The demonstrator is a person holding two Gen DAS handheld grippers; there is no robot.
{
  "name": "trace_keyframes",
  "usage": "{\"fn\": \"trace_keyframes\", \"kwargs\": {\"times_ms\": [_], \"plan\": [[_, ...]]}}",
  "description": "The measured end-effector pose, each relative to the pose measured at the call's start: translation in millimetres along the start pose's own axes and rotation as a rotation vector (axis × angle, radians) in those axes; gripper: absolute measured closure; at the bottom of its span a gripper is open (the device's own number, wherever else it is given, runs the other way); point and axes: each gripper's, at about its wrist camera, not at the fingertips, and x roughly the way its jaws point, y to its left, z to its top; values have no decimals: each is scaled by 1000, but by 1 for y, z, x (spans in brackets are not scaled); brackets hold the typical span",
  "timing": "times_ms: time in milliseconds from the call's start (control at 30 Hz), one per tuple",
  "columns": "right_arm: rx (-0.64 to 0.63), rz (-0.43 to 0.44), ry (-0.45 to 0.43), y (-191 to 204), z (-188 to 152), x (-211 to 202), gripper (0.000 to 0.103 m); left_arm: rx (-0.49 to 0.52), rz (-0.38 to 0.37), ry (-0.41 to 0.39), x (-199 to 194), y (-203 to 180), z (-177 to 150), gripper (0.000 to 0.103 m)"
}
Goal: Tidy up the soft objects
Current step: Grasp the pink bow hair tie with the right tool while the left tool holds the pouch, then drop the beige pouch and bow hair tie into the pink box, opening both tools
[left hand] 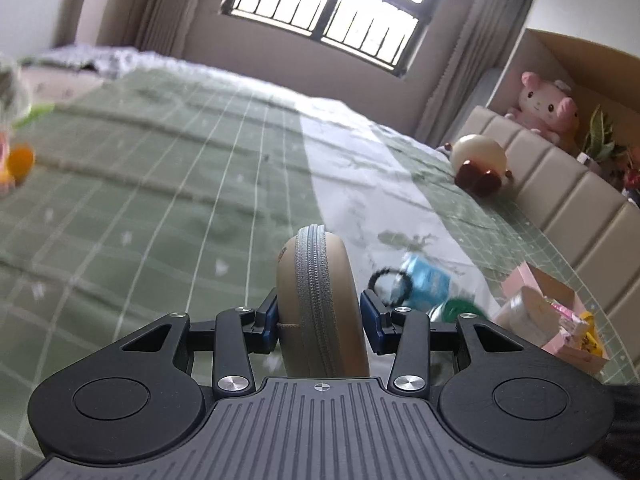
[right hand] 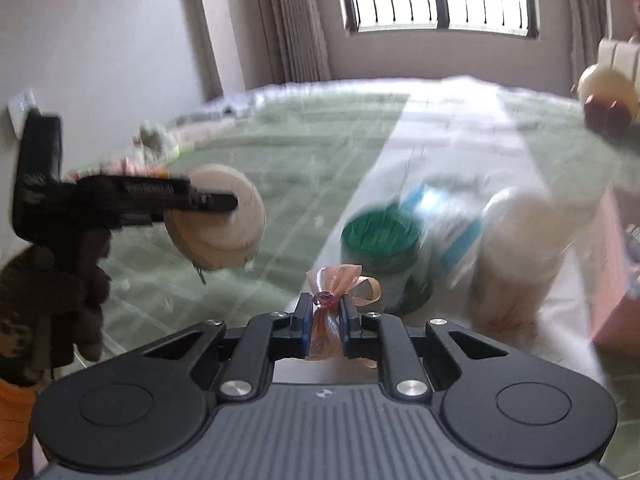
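Note:
In the left wrist view my left gripper is shut on a round beige zipper case, held edge-on with the grey zipper facing me, above the green checked bedspread. The right wrist view shows the same left gripper at the left, clamped on the beige case above the bed. My right gripper is shut on a peach ribbon bow with a pink bead at its knot; the blue pads press its middle.
A green-lidded jar, a blue-white packet, a pale bottle and a pink box lie ahead. A black hair tie lies by them. A round cream plush rests against the padded headboard.

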Motion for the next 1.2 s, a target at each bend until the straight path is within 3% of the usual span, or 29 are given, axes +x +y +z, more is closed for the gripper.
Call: {"fn": "trace_keyframes", "kwargs": {"times_ms": [200, 467, 667, 800, 900, 1100, 1200], "plan": [[27, -110, -172, -64, 36, -59, 89, 85, -37, -5, 4, -70, 39, 58], [40, -321, -332, -174, 84, -142, 89, 129, -236, 57, 50, -206, 60, 58], [88, -420, -360, -246, 85, -178, 89, 237, -377, 144, 97, -322, 46, 57], [140, -438, -332, -287, 76, -185, 89, 258, -437, 199, 134, -374, 34, 57], [188, -428, -298, -312, 66, -181, 89, 224, -460, 235, 165, -396, 28, 57], [205, -430, -258, -336, 61, -164, 89, -62, -578, 350, 227, -384, 21, 57], [244, -421, -231, -347, 59, -149, 89, -20, -502, 435, 253, -388, 11, 57]]}}
